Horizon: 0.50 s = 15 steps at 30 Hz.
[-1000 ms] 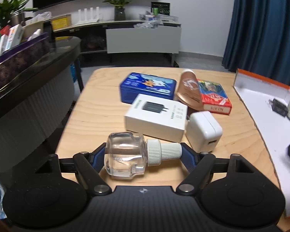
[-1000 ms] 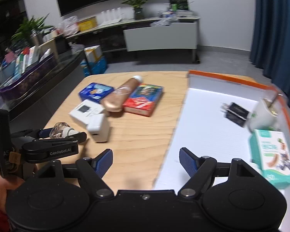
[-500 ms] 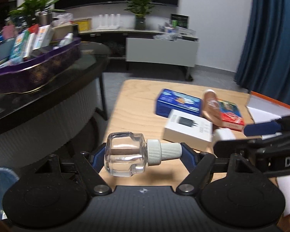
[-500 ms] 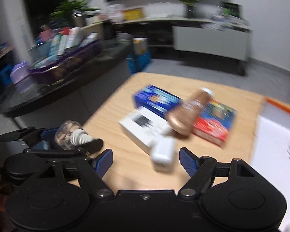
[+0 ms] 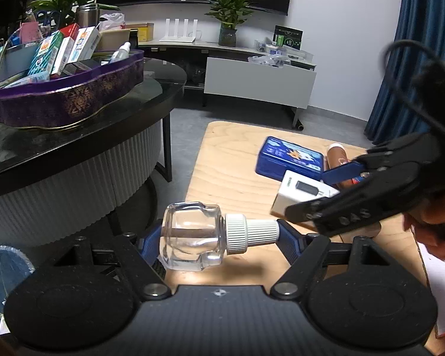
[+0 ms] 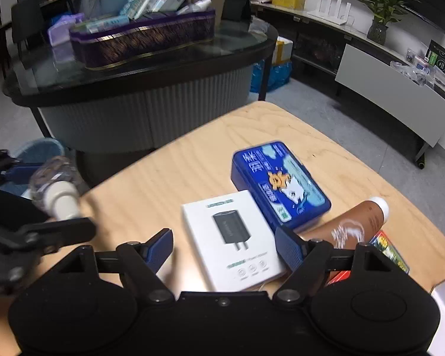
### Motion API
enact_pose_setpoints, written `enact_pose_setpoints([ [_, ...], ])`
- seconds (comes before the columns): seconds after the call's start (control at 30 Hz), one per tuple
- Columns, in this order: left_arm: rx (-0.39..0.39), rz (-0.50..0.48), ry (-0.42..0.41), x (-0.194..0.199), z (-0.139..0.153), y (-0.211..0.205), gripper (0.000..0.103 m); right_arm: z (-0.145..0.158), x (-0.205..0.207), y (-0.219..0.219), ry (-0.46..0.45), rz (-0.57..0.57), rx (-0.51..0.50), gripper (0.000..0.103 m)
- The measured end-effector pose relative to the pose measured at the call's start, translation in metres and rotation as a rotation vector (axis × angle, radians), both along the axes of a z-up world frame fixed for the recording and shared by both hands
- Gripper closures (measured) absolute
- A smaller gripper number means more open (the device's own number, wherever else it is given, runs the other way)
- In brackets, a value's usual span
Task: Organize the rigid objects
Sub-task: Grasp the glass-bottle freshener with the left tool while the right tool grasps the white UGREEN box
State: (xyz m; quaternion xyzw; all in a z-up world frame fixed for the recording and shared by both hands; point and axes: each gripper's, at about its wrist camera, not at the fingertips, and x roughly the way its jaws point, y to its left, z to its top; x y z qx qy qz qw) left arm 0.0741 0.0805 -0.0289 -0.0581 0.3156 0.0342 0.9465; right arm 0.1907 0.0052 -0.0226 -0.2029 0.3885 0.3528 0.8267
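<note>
Ahead of my left gripper: white wall (image 5: 341, 23), grey floor (image 5: 240, 115), low white cabinet (image 5: 258, 80), blue curtain (image 5: 418, 59) to the right. Dark glass-topped counter (image 5: 74, 136) on the left, potted plant (image 5: 230, 17) beyond.

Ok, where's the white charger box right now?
The white charger box lies flat on the wooden table, framed by the open right gripper, with the blue tin touching its far right corner.

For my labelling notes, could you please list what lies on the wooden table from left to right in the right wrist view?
White charger box → blue tin → brown tube → red box.
</note>
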Motion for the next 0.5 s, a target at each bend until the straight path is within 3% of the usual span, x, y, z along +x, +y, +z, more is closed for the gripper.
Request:
enact_pose_setpoints([
  [0.1, 0.001, -0.008, -0.001, -0.001, -0.001, -0.002, 0.024, -0.011, 0.009, 0.0, 0.06, -0.005, 0.009, 0.013],
  [0.17, 0.002, -0.009, -0.003, -0.002, 0.0, -0.004, 0.024, -0.011, 0.01, -0.005, 0.089, -0.027, 0.054, 0.032],
  [0.3, 0.004, -0.009, -0.007, -0.003, 0.002, -0.005, 0.024, -0.003, -0.01, -0.016, 0.052, -0.068, 0.117, 0.033],
  [0.5, 0.01, -0.033, -0.033, -0.008, 0.013, -0.018, 0.024, 0.038, -0.055, -0.048, -0.054, -0.206, 0.219, 0.033],
])
